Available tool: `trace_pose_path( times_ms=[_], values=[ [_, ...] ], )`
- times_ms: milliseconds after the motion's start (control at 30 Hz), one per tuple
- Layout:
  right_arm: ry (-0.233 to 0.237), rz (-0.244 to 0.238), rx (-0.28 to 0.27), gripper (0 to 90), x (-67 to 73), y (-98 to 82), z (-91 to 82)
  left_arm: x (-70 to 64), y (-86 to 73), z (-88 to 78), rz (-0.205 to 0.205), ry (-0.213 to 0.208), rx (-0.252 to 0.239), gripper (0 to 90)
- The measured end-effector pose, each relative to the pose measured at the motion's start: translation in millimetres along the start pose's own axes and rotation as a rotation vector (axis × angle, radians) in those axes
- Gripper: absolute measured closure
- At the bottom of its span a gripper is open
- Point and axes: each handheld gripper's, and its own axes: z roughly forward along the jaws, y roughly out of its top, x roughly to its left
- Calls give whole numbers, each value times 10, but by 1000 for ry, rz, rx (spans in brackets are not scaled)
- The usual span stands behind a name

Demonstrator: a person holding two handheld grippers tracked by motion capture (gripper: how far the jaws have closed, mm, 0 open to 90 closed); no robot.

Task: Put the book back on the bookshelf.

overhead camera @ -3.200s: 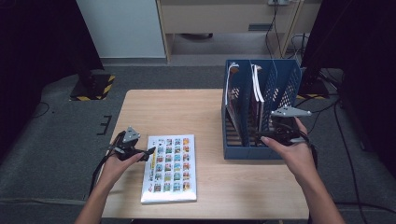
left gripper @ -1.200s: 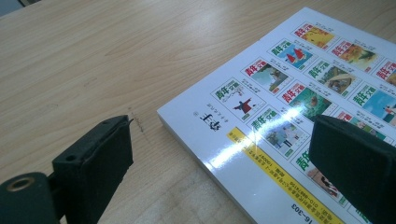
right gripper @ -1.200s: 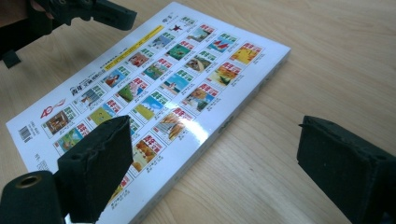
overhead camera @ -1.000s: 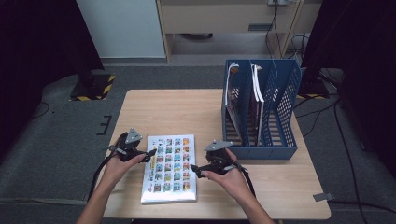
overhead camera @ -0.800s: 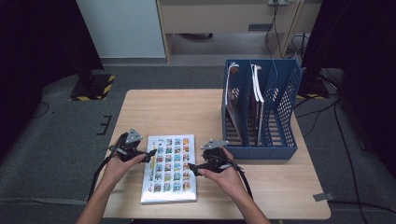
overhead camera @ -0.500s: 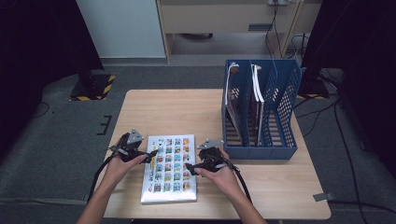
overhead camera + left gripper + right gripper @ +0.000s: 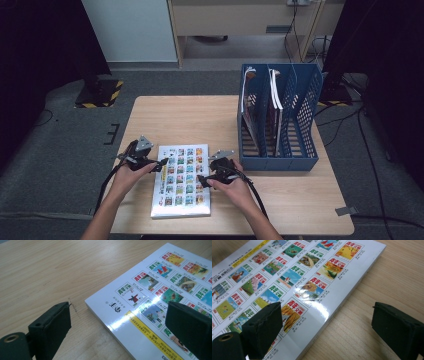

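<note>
Both grippers, left gripper (image 7: 161, 164) and right gripper (image 7: 201, 179), stand with jaws apart, straddling opposite long edges of the magazine (image 7: 181, 181) lying flat on the table (image 7: 290, 200). Its glossy cover could slip or pages fan if the bite is shallow. Nearby, the blue file rack (image 7: 300, 150) already holds magazines in its left slots.

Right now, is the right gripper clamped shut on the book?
No, the right gripper is open, its jaws straddling the edge of the book lying flat.

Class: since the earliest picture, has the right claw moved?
Yes. The right claw left the blue file rack and came leftward to the magazine's right edge.
</note>
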Motion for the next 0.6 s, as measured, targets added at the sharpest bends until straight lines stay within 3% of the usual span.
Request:
trace_pose_path(
  times_ms=[167, 233, 600],
  values=[
    [7, 14, -1, 99, 3, -38, 42, 60, 51, 1, 3, 13, 4, 63],
    [11, 19, -11, 95, -6, -54, 47, 99, 67, 12, -21, 8, -4, 68],
    [20, 48, -25, 72, -22, -86, 65, 142, 131, 109, -2, 30, 41, 67]
  ],
)
